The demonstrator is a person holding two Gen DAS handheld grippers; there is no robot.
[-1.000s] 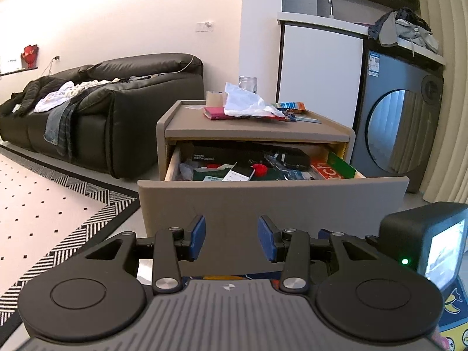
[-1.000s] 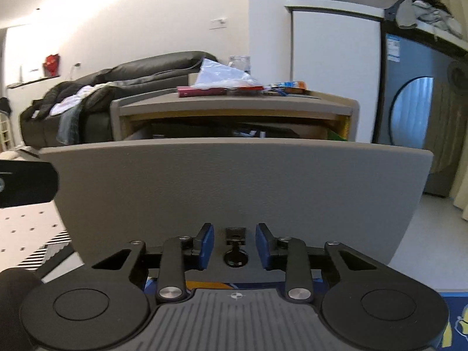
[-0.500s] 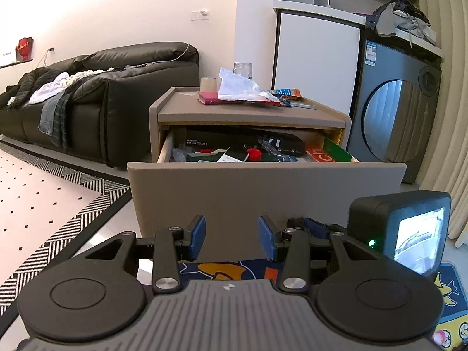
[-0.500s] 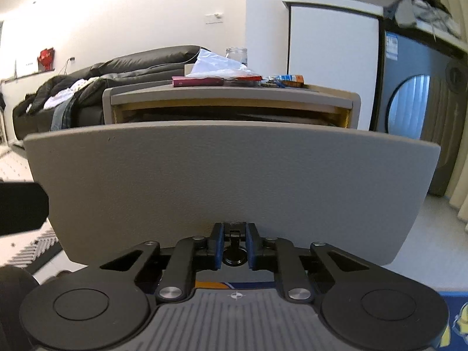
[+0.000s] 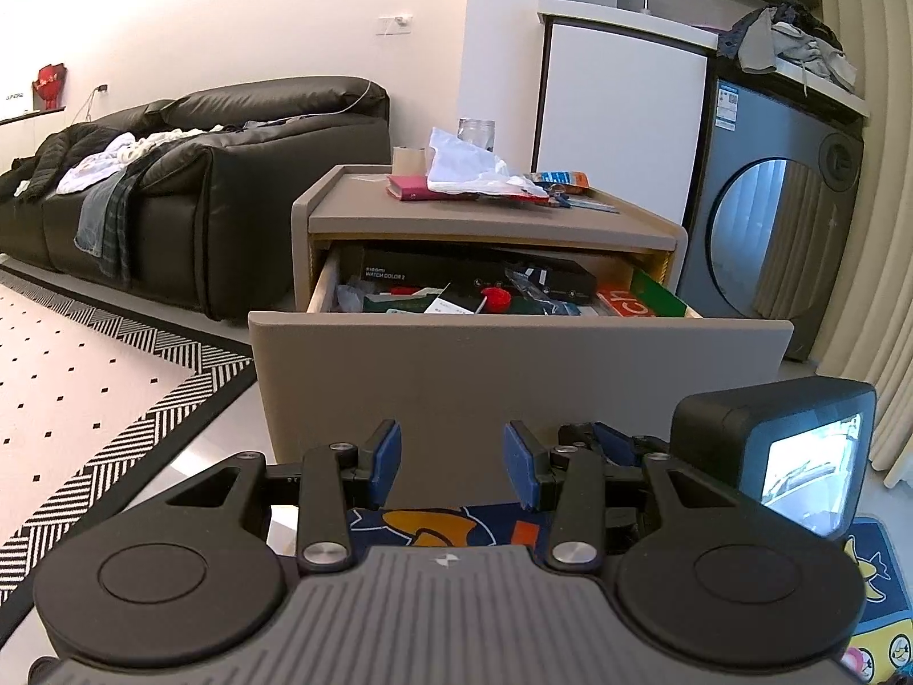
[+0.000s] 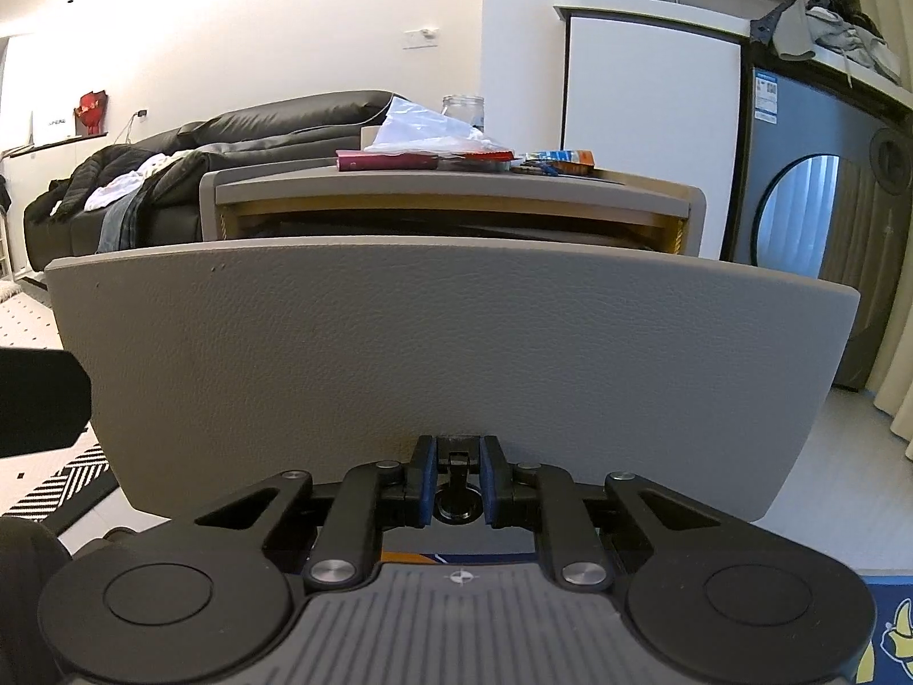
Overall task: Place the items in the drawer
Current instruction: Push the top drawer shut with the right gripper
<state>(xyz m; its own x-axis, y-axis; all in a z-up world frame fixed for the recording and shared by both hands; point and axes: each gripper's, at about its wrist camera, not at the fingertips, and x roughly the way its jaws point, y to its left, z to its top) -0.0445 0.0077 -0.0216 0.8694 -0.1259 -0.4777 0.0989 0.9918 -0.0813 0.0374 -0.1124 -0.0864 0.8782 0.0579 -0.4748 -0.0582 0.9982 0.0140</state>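
The grey drawer (image 5: 519,371) of a low side table (image 5: 491,222) stands pulled out, full of boxes, packets and a red round thing. Its front panel (image 6: 445,354) fills the right wrist view. My right gripper (image 6: 455,482) is shut on the small black drawer handle (image 6: 455,465) at the panel's lower edge. My left gripper (image 5: 452,471) is open and holds nothing, a little back from the panel and left of the right gripper's camera block (image 5: 782,451). On the table top lie a red book (image 5: 413,187), a white plastic bag (image 5: 473,168), snack packets (image 5: 562,178) and a glass jar (image 5: 476,131).
A black leather sofa (image 5: 188,182) with clothes stands left of the table. A patterned rug (image 5: 85,399) covers the floor at left, a colourful mat (image 5: 879,576) lies under the grippers. A white cabinet (image 5: 622,131) and a washing machine (image 5: 770,222) stand to the right.
My right gripper has shut on the drawer handle and drawn the drawer further out. The left gripper has backed away from the drawer, still open.
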